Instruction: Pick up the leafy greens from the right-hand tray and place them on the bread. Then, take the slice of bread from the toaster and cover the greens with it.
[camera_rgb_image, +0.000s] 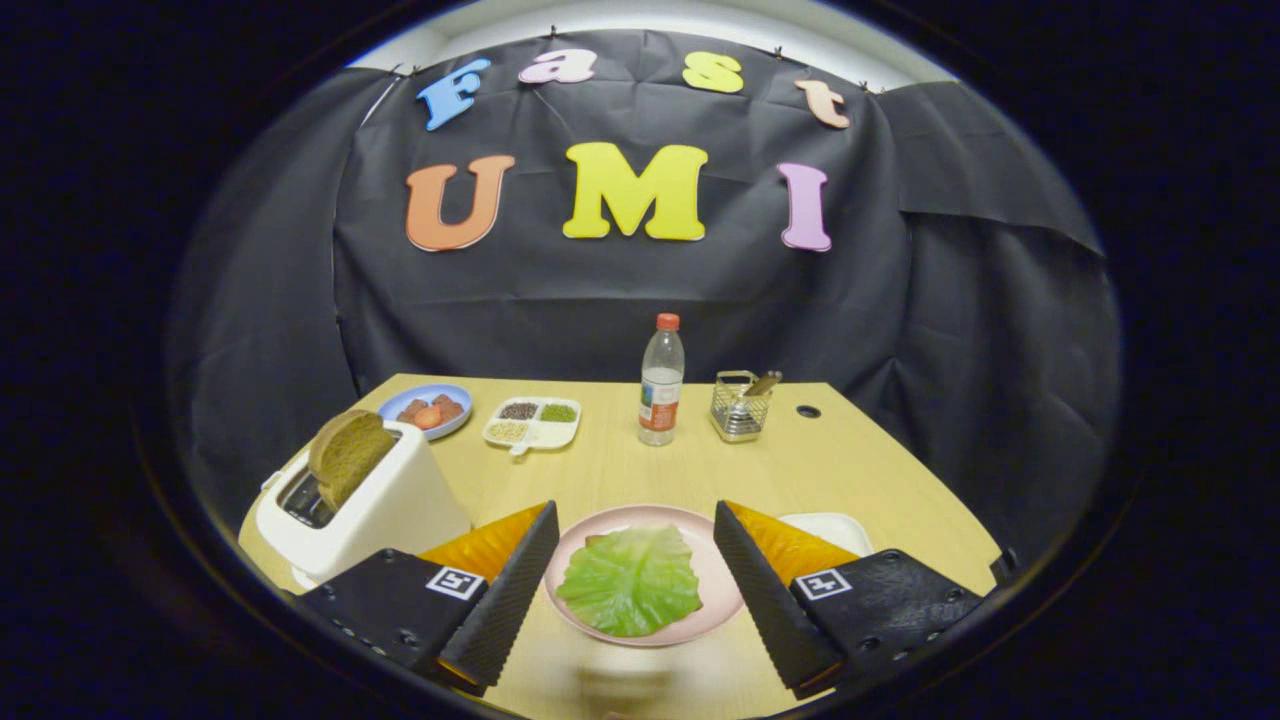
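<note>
A green leaf of leafy greens (632, 580) lies spread on the pink plate (715, 575), covering whatever is under it. My gripper (635, 540) hangs above the plate, open, its two fingers wide apart on either side of the leaf with nothing between them. To the left stands a white toaster (385, 505) with a brown slice of bread (347, 455) sticking up out of its slot. A white tray (835, 528) peeks out behind the right finger.
At the back of the wooden table (860, 470) stand a plastic bottle with a red cap (660, 385), a wire basket (741, 407), a white divided dish of grains (532, 421) and a blue plate of food (429, 408). A cable hole (808, 411) sits far right.
</note>
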